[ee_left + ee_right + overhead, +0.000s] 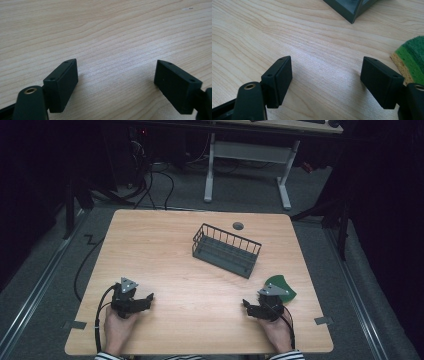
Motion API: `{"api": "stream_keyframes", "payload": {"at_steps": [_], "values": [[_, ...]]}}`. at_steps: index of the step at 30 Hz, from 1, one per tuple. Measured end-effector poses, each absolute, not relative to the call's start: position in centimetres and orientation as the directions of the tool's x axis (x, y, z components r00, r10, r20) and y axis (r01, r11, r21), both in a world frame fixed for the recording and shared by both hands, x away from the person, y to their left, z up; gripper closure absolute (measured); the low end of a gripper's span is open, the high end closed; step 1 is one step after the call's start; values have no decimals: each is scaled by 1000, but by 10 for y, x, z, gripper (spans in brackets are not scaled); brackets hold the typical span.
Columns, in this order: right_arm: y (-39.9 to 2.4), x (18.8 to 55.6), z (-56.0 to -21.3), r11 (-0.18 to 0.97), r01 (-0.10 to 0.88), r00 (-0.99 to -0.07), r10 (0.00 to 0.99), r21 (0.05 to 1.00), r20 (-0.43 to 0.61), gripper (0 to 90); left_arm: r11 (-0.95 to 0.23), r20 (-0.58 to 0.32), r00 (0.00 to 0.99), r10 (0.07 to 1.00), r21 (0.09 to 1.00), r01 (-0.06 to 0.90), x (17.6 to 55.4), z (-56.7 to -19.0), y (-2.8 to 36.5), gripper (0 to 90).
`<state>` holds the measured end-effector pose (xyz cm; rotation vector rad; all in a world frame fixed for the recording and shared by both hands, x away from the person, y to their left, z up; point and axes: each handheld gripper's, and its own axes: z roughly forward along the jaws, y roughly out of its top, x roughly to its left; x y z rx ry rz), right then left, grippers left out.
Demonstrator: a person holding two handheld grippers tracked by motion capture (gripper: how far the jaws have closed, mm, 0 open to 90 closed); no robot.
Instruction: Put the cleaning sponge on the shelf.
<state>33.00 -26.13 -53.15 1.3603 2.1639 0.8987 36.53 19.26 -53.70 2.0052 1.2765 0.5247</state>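
The right gripper (248, 305) rests low on the table (190, 285) with its jaws spread wide and nothing between them. The sponge (281, 285), green on top with a yellow underside, lies just beside this gripper, off its right jaw and a little ahead; in the right gripper view the sponge (411, 59) sits past the right jaw's outer face, not in the gap. So the move turns on swinging that gripper rightward to bring the sponge between the jaws. Its long axis seems to run forward and away, though part is hidden behind the gripper in the high view. The left gripper (146, 300) is well apart from it across the table, jaws likewise wide and empty over bare wood. Farther ahead of the right gripper, to its left, stands the basket (226, 249), empty and set at a slant; nothing lies between sponge and basket
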Motion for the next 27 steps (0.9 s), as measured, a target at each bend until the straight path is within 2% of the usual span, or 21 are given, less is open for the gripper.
{"api": "stream_keyframes", "payload": {"at_steps": [4,11,18,24,27], "values": [[-261,329,-531,297,627,-408,913,720,-21,296,-266,-42,433,900,734,624,366,-537,193,170],[-261,328,-531,297,625,-411,911,722,-19,321,-280,-15,427,904,734,619,364,-537,191,199],[-261,328,-531,298,625,-412,911,721,-19,314,-278,-21,431,902,734,619,364,-537,192,189],[-261,328,-531,301,624,-417,909,721,-19,304,-268,-33,431,902,740,617,362,-537,195,226],[-261,325,-530,296,625,-408,913,722,-21,373,-242,-70,432,899,742,625,359,-535,198,257]]}}
